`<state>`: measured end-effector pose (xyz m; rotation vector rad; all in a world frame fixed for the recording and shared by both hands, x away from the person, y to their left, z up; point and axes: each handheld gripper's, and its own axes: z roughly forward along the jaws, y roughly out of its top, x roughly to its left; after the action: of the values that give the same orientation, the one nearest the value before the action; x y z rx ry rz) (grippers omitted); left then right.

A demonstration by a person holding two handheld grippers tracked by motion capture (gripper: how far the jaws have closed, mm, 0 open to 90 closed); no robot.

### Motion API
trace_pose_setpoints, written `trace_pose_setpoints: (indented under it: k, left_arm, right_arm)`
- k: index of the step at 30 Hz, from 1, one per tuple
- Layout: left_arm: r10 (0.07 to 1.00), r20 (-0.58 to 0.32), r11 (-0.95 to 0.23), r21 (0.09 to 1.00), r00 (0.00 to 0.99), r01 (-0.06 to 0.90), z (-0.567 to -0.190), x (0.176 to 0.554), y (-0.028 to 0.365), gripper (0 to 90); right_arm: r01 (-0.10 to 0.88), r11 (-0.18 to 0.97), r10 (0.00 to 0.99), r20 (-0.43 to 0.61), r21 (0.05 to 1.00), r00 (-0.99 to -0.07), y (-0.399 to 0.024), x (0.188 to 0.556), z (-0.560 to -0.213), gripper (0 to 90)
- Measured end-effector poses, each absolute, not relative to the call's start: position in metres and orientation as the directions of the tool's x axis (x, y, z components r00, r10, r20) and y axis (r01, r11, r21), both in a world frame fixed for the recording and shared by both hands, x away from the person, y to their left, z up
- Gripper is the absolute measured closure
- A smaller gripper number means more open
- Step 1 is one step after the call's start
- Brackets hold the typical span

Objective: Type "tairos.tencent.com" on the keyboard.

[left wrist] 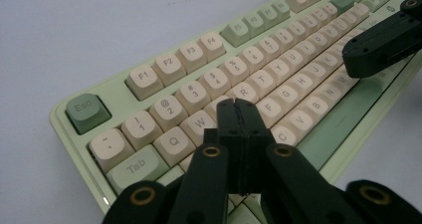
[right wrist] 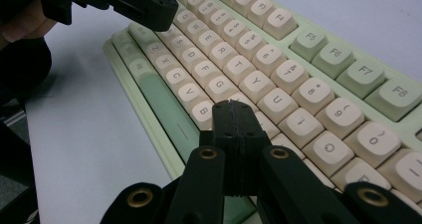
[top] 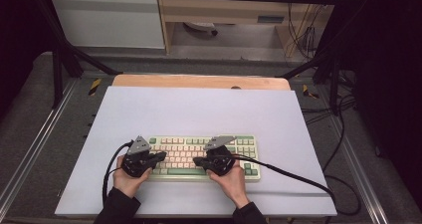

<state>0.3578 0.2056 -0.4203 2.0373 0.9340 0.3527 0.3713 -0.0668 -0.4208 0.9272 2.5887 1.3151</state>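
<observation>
Our fingers are clenched on both sides: the left gripper (left wrist: 238, 103) and the right gripper (right wrist: 233, 105) each have their two black jaws pressed flat together with nothing between them, like two blunt pointers.

Beneath everything lies the pale table (top: 199, 109), and on its near half sits the keyboard (top: 199, 157) — green frame, cream keys — with its long axis running left to right across our side. We hold the left gripper over its left end and the right gripper over its middle, both tips angled down toward the keys, so each hand is nearest its own half of the letters.

In the left gripper view the closed tip hangs over the letter rows just right of the W and just below the R (left wrist: 244, 90). In the right gripper view the tip hangs just past the B (right wrist: 203, 109), beside the long green space bar (right wrist: 166, 112). Whether either tip touches a key we cannot tell — the keys lie directly under and ahead of the jaws, so we judge the next press to be a short dip downward.
</observation>
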Motion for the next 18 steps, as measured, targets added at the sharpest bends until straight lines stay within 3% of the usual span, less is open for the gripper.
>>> trace_pose_setpoints:
  k: [18]
  left_arm:
    - [0.723, -0.084, -0.367, 0.794, 0.685, 0.484, -0.420, 0.357, 0.204, 90.0]
  right_arm:
    - [0.483, 0.449, 0.580, 0.166, 0.752, -0.798, -0.091, 0.370, -0.411, 90.0]
